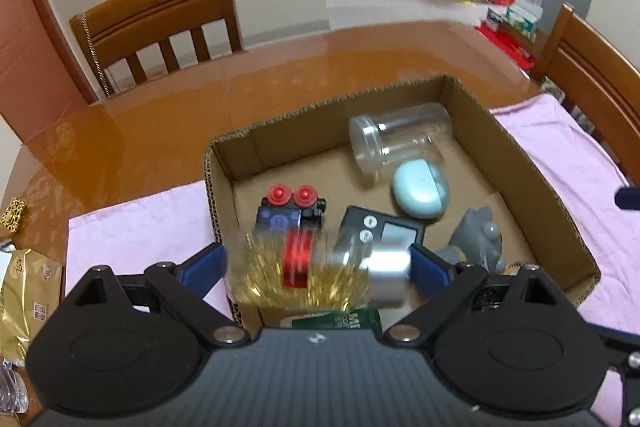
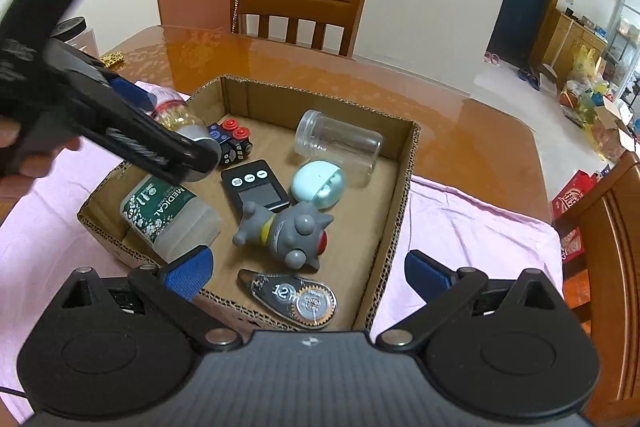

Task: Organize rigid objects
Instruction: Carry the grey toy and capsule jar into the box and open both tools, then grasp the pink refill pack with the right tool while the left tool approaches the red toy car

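My left gripper (image 1: 318, 263) holds a small clear bottle (image 1: 320, 269) with gold tinsel, a red band and a silver cap, lying sideways between its fingers, above the near left corner of the cardboard box (image 1: 472, 99). In the right wrist view the same bottle (image 2: 176, 117) sits in the left gripper (image 2: 168, 135) over the box (image 2: 404, 171). My right gripper (image 2: 308, 273) is open and empty at the box's near edge. Inside lie a clear jar (image 2: 340, 143), a mint case (image 2: 318, 185), a black timer (image 2: 254, 189), a grey toy (image 2: 286, 233), a toy block car (image 2: 232, 141), a medical bottle (image 2: 168, 217) and a correction tape (image 2: 298, 297).
The box stands on a pink cloth (image 2: 472, 227) on a glossy wooden table (image 2: 320, 75). Wooden chairs (image 2: 298, 9) stand behind it and at the right (image 2: 612, 247). Gold packets (image 1: 24, 291) and a gold ornament (image 1: 12, 215) lie at the table's left.
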Demonstrator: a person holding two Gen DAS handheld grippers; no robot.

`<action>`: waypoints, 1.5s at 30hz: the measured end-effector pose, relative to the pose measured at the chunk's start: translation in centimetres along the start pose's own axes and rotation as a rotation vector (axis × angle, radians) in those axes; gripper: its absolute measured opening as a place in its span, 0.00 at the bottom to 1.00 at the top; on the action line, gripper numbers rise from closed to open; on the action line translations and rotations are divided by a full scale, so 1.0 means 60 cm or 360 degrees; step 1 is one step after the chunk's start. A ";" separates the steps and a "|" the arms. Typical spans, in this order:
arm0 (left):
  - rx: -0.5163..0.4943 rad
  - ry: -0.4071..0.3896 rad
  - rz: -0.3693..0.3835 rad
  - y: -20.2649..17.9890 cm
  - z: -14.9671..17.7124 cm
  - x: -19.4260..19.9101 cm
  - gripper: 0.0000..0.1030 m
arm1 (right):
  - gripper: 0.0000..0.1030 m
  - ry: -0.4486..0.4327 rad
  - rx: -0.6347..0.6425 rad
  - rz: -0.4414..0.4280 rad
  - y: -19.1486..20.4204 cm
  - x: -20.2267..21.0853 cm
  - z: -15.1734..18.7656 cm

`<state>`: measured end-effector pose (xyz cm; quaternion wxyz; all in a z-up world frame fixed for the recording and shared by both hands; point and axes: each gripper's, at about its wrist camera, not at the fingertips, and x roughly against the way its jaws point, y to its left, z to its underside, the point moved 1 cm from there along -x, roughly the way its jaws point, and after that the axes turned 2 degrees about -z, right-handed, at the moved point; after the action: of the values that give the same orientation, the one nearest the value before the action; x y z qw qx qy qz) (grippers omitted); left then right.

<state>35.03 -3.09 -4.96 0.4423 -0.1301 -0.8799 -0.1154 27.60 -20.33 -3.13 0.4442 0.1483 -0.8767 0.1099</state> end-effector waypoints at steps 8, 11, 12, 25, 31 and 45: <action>0.0008 -0.0154 -0.0074 0.011 0.014 0.074 0.96 | 1.00 0.0026 -0.0027 -0.0077 0.011 -0.002 0.028; 0.0031 -0.0176 -0.0126 0.018 0.042 0.100 0.97 | 1.00 0.0053 -0.0028 -0.0142 0.027 -0.006 0.049; 0.0047 -0.0171 -0.0136 0.021 0.053 0.106 0.97 | 1.00 0.0065 -0.0024 -0.0174 0.035 -0.008 0.057; 0.0332 -0.0021 -0.0206 0.054 0.210 0.139 0.97 | 1.00 0.0091 0.0285 -0.0349 0.138 -0.017 0.112; 0.0413 0.0016 -0.0201 0.059 0.243 0.142 0.97 | 1.00 0.0198 0.0046 -0.0505 0.120 -0.086 0.113; 0.0385 0.0057 -0.0141 0.052 0.256 0.131 0.97 | 0.92 0.0239 -0.0063 -0.0362 0.120 -0.103 0.124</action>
<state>20.05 5.71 -7.30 0.4648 -0.0348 -0.8842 -0.0300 22.95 -15.02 -12.92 0.5209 0.2294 -0.8205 0.0523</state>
